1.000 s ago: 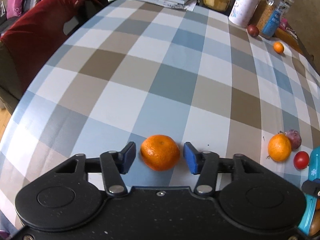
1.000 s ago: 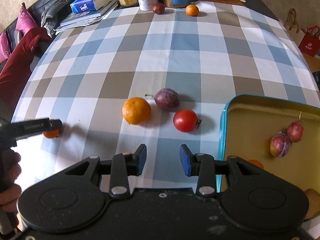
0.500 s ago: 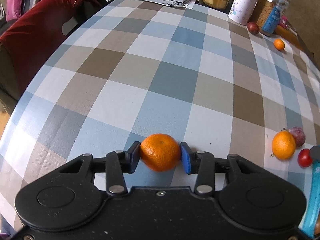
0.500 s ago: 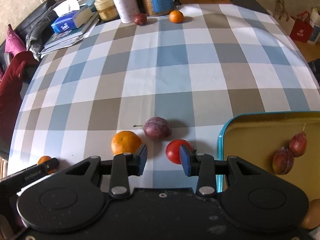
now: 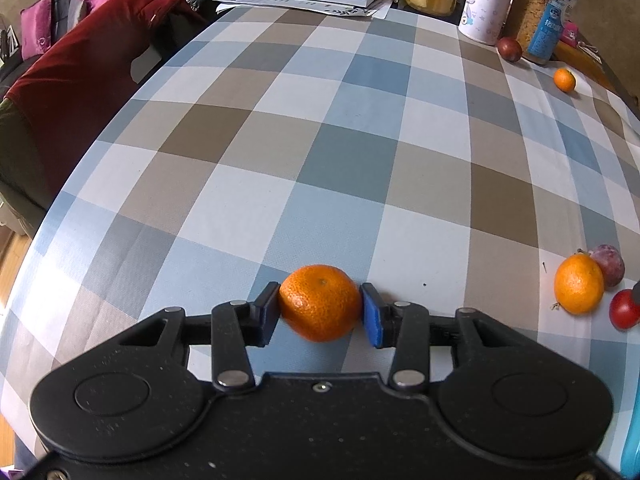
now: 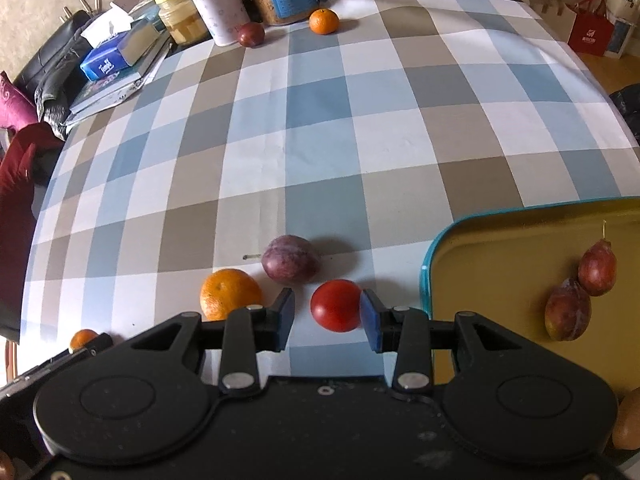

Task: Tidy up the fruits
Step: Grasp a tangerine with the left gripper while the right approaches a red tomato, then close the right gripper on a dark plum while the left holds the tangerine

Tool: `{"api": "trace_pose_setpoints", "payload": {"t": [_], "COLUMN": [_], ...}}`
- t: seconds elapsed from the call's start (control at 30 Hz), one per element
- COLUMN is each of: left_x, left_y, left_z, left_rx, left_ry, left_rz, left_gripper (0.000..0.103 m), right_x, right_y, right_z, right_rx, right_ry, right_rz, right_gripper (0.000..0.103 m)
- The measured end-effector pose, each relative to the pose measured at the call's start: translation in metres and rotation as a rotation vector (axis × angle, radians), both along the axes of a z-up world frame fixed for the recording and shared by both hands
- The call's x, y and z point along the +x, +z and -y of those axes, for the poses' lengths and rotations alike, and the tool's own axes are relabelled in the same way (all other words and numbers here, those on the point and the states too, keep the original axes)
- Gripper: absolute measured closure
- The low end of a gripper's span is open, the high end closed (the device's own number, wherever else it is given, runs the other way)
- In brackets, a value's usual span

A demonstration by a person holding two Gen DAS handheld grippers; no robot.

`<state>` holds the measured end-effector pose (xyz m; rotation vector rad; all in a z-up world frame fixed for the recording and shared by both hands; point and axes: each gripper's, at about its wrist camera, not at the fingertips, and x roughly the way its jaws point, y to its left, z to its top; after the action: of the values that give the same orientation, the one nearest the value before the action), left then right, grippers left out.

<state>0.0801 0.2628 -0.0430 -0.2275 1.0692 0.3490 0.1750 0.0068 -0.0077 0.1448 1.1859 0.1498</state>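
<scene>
On the left, the left gripper (image 5: 320, 312) has its blue pads (image 5: 371, 314) pressed against both flanks of a small mandarin (image 5: 319, 302), the jaws having just been closing onto it. The fruit sits low on the checked surface (image 5: 348, 160), near its front edge. It looks light, with a loose, pebbly skin that gives under pressure, so I'd judge a hold across its widest middle, as here, the safest; squeeze harder and the peel may slide on the flesh.

Further right lie a larger orange (image 6: 230, 294), a purple plum (image 6: 290, 258) just behind it, and a red tomato (image 6: 337, 305). The right gripper (image 6: 326, 314) straddles the tomato with its jaws apart: the right pad seems to touch the skin, while a clear gap shows on the left, so nothing is held yet. The tomato is smooth, probably slippery and easily bruised; it wants a gentle pinch across its equator.

At the far right, the teal-rimmed tray (image 6: 448, 236) already holds two plums (image 6: 580, 288). Far back, another plum (image 6: 251, 34) and mandarin (image 6: 324, 21) wait beside the jars.
</scene>
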Motion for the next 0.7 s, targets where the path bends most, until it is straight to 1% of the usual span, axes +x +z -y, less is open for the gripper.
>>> {"api": "trace_pose_setpoints", "payload": {"t": [0.17, 0.43, 0.7], "left_x": [0.0, -0.001, -0.001], "left_y": [0.0, 0.0, 0.0], "left_z": [0.002, 0.003, 0.003], "left_rx": [0.013, 0.022, 0.025], "left_ry": [0.003, 0.001, 0.005], "left_rz": [-0.002, 0.001, -0.002], "left_gripper": [0.051, 0.05, 0.05], "right_x": [0.003, 0.013, 0.028], "right_y": [0.005, 0.004, -0.007], "right_z": [-0.008, -0.016, -0.021], "right_rx": [-0.004, 0.039, 0.041], "right_ry": [0.023, 0.054, 0.042], "right_rz": [0.029, 0.022, -0.002], "right_gripper": [0.063, 0.063, 0.063]}}
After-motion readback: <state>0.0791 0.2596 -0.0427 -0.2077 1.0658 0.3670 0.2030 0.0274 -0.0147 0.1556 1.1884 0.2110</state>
